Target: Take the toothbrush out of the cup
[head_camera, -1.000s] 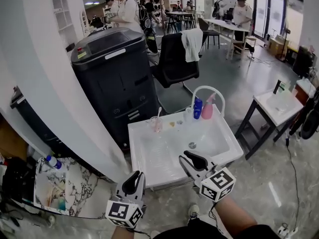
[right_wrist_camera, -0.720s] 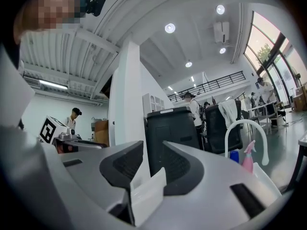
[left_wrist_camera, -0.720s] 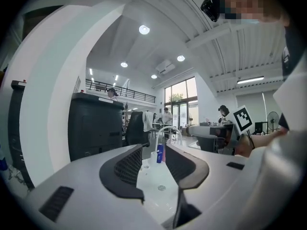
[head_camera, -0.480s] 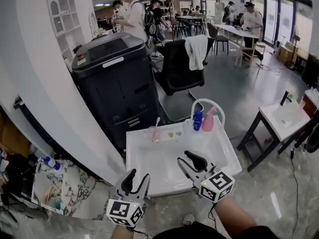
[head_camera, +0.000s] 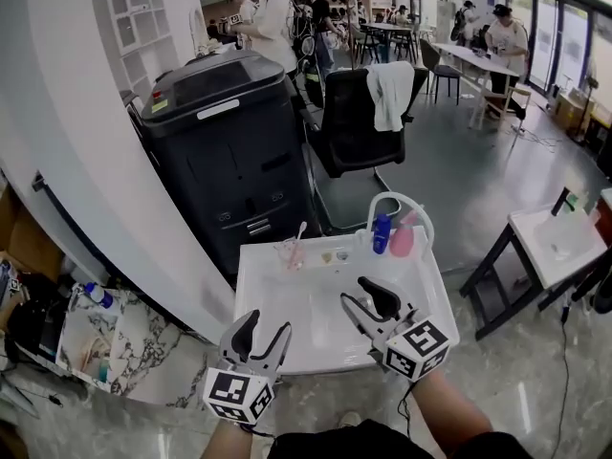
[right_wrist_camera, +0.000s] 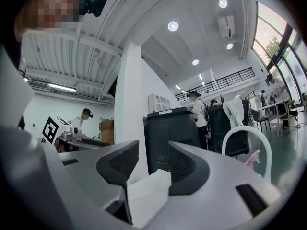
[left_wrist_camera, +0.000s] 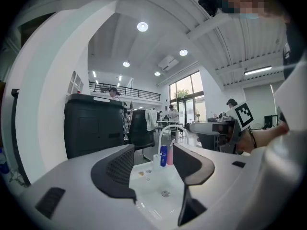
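Observation:
A clear cup [head_camera: 292, 253] with a pale toothbrush [head_camera: 300, 234] standing in it sits at the back left of the white sink [head_camera: 287, 325]. My left gripper [head_camera: 260, 333] hovers at the sink's front left edge. Its jaws are opening, and nothing is between them. In the left gripper view the left gripper [left_wrist_camera: 153, 164] frames the basin and drain. My right gripper [head_camera: 363, 299] is over the basin's right half, jaws opening and empty. The right gripper [right_wrist_camera: 151, 164] looks past a sink corner [right_wrist_camera: 146, 195]. Neither gripper touches the cup.
A blue bottle [head_camera: 381, 234] and a pink bottle [head_camera: 403, 241] stand under a white arched faucet [head_camera: 402, 200] at the sink's back. A large black machine [head_camera: 225, 142] and a black chair [head_camera: 359, 122] stand behind it. People work at tables far back.
The left jaws went from shut to wide apart, and the right jaws spread wider. Both grippers and the view drew closer to the sink.

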The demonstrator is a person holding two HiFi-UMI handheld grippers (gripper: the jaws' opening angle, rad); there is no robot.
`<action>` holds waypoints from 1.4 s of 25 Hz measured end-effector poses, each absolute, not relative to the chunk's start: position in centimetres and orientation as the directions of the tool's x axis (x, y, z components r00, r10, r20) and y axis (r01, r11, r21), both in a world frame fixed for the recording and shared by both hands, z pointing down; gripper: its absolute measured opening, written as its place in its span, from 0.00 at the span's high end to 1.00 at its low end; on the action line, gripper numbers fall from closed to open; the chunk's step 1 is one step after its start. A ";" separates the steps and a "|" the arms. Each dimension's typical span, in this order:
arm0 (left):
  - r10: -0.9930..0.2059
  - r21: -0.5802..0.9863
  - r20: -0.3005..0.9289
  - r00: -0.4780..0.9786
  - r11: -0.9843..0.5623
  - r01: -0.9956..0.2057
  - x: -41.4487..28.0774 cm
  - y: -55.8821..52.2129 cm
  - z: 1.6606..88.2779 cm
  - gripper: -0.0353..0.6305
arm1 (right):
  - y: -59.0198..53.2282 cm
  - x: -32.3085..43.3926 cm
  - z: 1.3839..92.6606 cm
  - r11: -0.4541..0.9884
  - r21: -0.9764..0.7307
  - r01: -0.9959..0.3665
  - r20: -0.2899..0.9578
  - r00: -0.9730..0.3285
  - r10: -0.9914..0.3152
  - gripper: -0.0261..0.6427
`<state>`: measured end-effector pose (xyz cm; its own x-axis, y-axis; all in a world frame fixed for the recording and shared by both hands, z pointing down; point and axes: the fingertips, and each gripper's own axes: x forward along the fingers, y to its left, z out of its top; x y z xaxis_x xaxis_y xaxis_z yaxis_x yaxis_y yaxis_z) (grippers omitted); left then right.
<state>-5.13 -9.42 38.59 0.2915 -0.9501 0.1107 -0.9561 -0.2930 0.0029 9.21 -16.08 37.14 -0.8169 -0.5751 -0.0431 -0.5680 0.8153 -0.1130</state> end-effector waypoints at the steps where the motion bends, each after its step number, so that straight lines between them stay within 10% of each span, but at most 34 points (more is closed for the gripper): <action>1: -0.951 0.000 0.112 0.287 -0.289 -0.957 -4.9 -9.6 38.6 0.56 | -16.2 9.3 37.1 0.818 -0.112 -0.563 -0.044 -0.820 -0.571 0.69; 35: -0.929 0.027 0.186 0.320 -0.321 -0.947 -7.2 -21.5 42.4 0.56 | -25.4 7.4 39.7 0.776 -0.160 -0.610 -0.001 -0.786 -0.618 0.65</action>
<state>-7.24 -21.45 42.43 0.3199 -0.9290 0.1859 -0.9468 -0.3206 0.0268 7.39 -25.36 39.67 -0.7865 -0.6176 -0.0007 -0.6096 0.7765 -0.1595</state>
